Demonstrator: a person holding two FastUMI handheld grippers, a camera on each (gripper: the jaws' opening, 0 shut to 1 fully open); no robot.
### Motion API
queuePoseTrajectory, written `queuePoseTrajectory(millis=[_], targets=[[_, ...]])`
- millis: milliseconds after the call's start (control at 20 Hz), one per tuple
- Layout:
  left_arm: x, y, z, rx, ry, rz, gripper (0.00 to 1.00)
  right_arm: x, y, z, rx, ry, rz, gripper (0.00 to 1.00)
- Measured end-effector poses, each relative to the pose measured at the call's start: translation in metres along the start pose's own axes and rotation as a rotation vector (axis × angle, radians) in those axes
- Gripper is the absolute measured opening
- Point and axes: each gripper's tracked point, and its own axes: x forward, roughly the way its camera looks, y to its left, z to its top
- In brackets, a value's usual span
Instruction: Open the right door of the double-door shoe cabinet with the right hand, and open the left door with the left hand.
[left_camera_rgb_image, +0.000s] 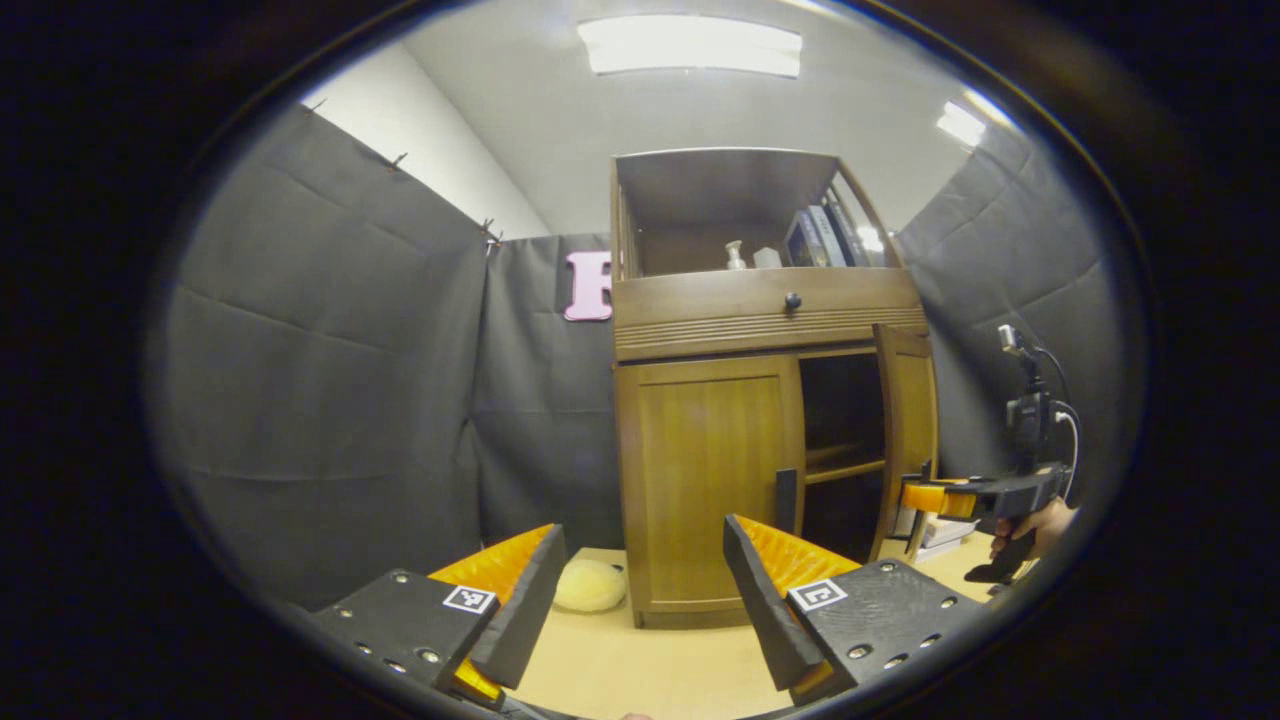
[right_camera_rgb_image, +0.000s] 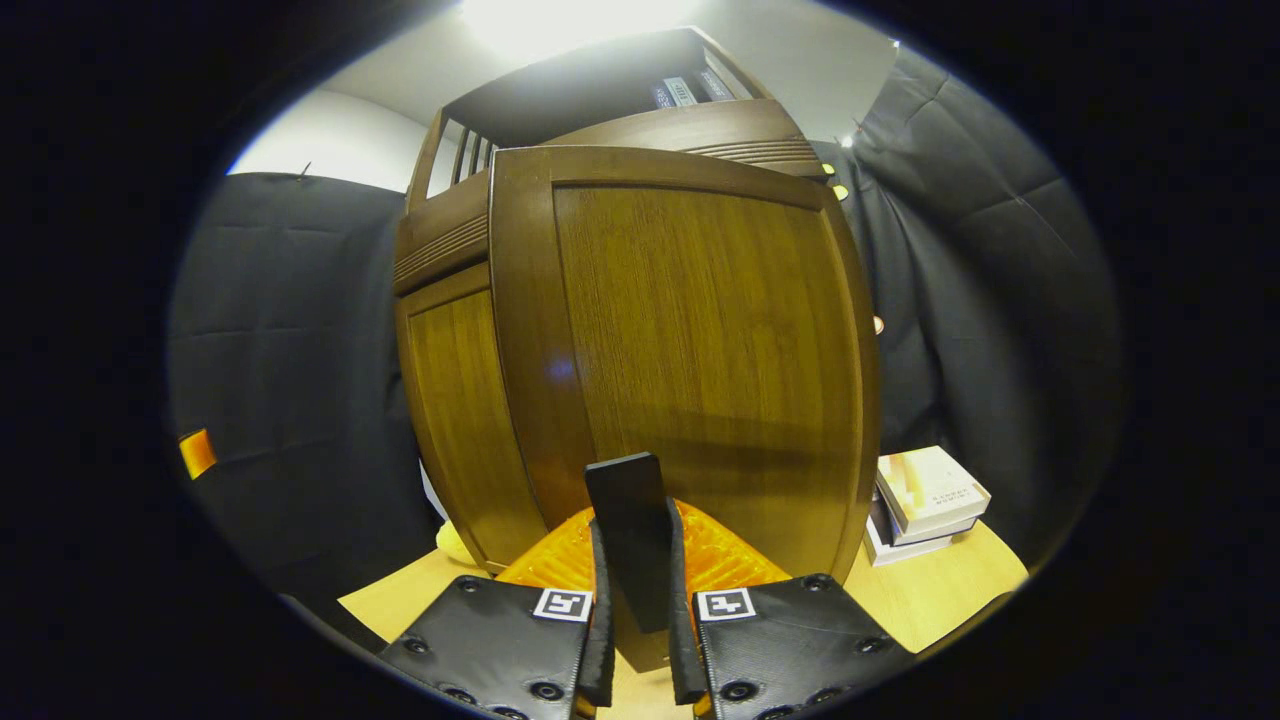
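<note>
Right gripper (right_camera_rgb_image: 636, 640) pinched tight on right door's handle (right_camera_rgb_image: 628, 530) so I can swing it; left gripper (left_camera_rgb_image: 640, 590) spread wide, empty, facing left door (left_camera_rgb_image: 710, 480), its turn next.

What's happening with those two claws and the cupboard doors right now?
Right gripper clamped on the black handle, right door swung open. Left gripper open, short of the left door, which is shut. Nothing between them.

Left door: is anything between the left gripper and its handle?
Nothing visible. The left gripper is open, and only bare tabletop lies between it and the shut left door with its dark handle.
</note>
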Motion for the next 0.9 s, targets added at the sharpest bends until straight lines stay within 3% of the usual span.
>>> queuePoseTrajectory(millis=[500, 750, 900], targets=[[0.039, -0.055, 0.0, -0.008, -0.004, -0.112, 0.92, -0.045, -0.032, 0.0, -0.004, 0.025, 0.015, 0.21], [0.062, -0.081, 0.004, -0.004, -0.011, -0.154, 0.92, -0.065, -0.054, 0.002, -0.01, 0.03, 0.005, 0.24], [0.054, -0.08, 0.003, -0.004, -0.02, -0.179, 0.92, -0.078, -0.072, 0.002, -0.01, 0.038, -0.018, 0.24]])
